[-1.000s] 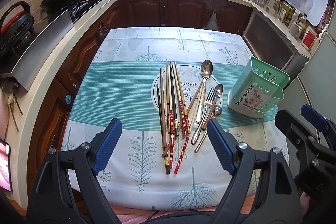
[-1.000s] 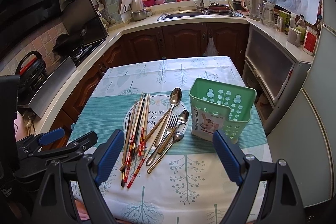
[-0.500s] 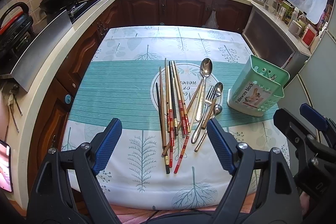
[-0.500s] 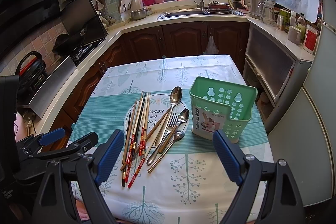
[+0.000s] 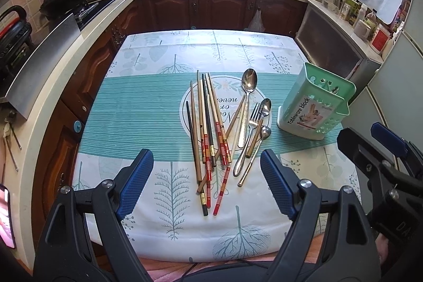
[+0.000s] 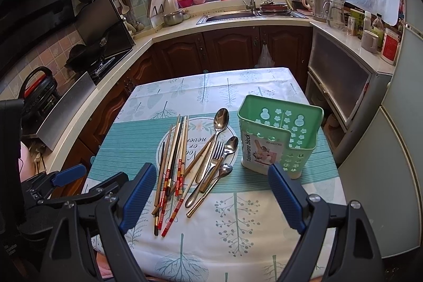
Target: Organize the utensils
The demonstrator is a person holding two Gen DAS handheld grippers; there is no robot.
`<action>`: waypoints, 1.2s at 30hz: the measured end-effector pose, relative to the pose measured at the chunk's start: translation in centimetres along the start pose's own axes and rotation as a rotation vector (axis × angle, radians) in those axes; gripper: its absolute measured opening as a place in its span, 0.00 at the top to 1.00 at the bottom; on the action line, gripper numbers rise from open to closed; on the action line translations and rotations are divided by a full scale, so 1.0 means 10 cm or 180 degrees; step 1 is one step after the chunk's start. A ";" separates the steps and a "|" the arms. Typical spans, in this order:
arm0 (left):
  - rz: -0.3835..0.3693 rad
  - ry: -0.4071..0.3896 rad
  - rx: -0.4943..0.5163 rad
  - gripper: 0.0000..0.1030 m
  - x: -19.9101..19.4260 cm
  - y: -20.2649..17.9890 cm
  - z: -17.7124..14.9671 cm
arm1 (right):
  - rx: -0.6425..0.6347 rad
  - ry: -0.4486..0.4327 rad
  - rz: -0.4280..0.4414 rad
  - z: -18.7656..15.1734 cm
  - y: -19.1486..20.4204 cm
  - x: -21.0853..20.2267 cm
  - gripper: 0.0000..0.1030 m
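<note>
Several chopsticks (image 5: 208,128) lie in a loose bundle on the patterned tablecloth (image 5: 142,112). Right of them lie a large spoon (image 5: 248,86), a fork (image 5: 253,118) and two smaller spoons. A mint-green tableware holder (image 5: 314,107) stands upright at the right, with nothing visible inside it. My left gripper (image 5: 205,160) hangs open above the near ends of the chopsticks, touching nothing. My right gripper (image 6: 211,168) is open too, above the near ends of the cutlery (image 6: 211,165), with the holder (image 6: 277,139) just beyond its right finger.
Wooden cabinets and a counter with a stove (image 6: 100,62), a sink (image 6: 238,15), a kettle and jars ring the table. A white fridge (image 6: 396,139) stands close on the right. A phone (image 5: 5,218) glows at the far left edge.
</note>
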State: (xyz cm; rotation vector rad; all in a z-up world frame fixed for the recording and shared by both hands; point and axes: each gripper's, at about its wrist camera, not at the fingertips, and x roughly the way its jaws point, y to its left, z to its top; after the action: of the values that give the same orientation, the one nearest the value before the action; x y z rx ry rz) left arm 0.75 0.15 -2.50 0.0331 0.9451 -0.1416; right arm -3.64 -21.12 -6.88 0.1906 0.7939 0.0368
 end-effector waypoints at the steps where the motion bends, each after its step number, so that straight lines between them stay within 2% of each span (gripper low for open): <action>1: -0.0019 -0.0016 -0.0002 0.21 -0.01 0.01 0.00 | 0.0006 -0.0005 0.0002 0.00 -0.01 -0.01 0.16; 4: -0.0094 -0.0124 -0.0027 0.21 -0.07 0.06 0.02 | 0.0016 -0.0006 0.0001 0.01 -0.03 -0.02 0.16; 8: 0.0041 -0.0263 0.0016 0.21 -0.14 0.12 0.07 | 0.0050 0.0008 0.0029 0.05 -0.08 -0.03 0.16; 13: 0.0007 -0.0188 0.0120 0.21 -0.21 0.25 0.21 | 0.0088 0.0167 0.0193 0.13 -0.15 0.03 0.17; 17: -0.0289 -0.0222 -0.0059 0.21 -0.29 0.45 0.29 | 0.0046 0.0284 0.0310 0.17 -0.14 0.09 0.30; 22: -0.0321 -0.0317 -0.0141 0.21 -0.36 0.67 0.36 | -0.0003 0.0329 0.0462 0.24 -0.08 0.14 0.38; 26: -0.0290 -0.0201 -0.0303 0.21 -0.24 0.90 0.45 | -0.0050 0.0432 0.0593 0.32 -0.04 0.24 0.51; 28: -0.0310 -0.0100 -0.0339 0.28 -0.13 0.98 0.49 | -0.0066 0.0505 0.0630 0.34 -0.02 0.31 0.54; 30: -0.0369 0.0046 -0.0328 0.42 0.04 1.03 0.52 | -0.0084 0.0614 0.0667 0.38 0.00 0.42 0.58; 32: -0.0456 0.0195 -0.0295 0.50 0.21 1.03 0.55 | -0.0109 0.0779 0.0728 0.42 0.04 0.58 0.60; 36: -0.0574 0.0412 -0.0142 0.58 0.60 0.94 0.68 | -0.0167 0.1068 0.0769 0.50 0.15 0.93 0.65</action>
State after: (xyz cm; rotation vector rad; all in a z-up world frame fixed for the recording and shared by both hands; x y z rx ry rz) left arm 10.91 8.23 -3.67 -0.0854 1.0800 -0.2877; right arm 6.47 -19.43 -9.73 0.2332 1.0993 0.3244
